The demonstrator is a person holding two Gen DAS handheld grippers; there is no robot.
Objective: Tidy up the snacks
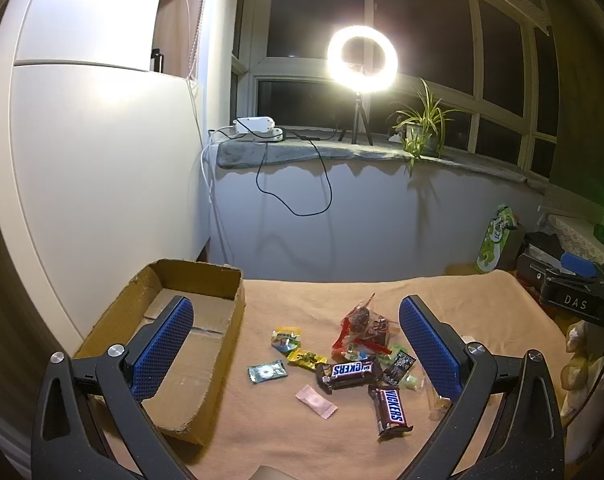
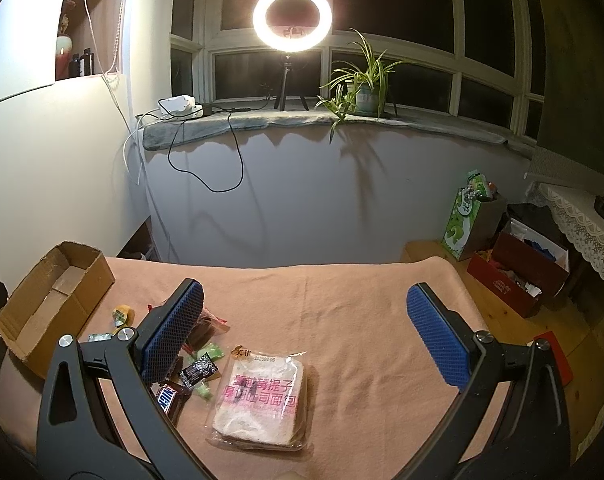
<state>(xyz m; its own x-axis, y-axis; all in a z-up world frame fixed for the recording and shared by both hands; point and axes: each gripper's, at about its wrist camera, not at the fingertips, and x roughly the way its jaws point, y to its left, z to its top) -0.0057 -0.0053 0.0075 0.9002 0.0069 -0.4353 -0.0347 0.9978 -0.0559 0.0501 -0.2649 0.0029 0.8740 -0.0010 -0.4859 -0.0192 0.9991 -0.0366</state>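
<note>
Loose snacks lie on a peach cloth-covered table (image 1: 481,300). In the left wrist view two Snickers bars (image 1: 349,372) (image 1: 390,410), a pink sachet (image 1: 316,401), a teal packet (image 1: 266,371), a yellow candy (image 1: 306,358) and a red-wrapped bag (image 1: 359,326) sit between my left gripper's fingers. My left gripper (image 1: 298,312) hangs open above them, empty. An open cardboard box (image 1: 206,276) stands at the left. In the right wrist view a bagged sliced bread (image 2: 260,400) lies below my open, empty right gripper (image 2: 305,296); the candy pile (image 2: 198,364) is partly hidden behind its left finger.
A ring light (image 1: 361,58) on a tripod, a potted plant (image 1: 421,124) and a white device with cables (image 1: 258,128) stand on the windowsill behind. Right of the table are a green bag (image 2: 461,220), a red box (image 2: 517,272) and floor clutter. A white panel (image 1: 102,160) rises at the left.
</note>
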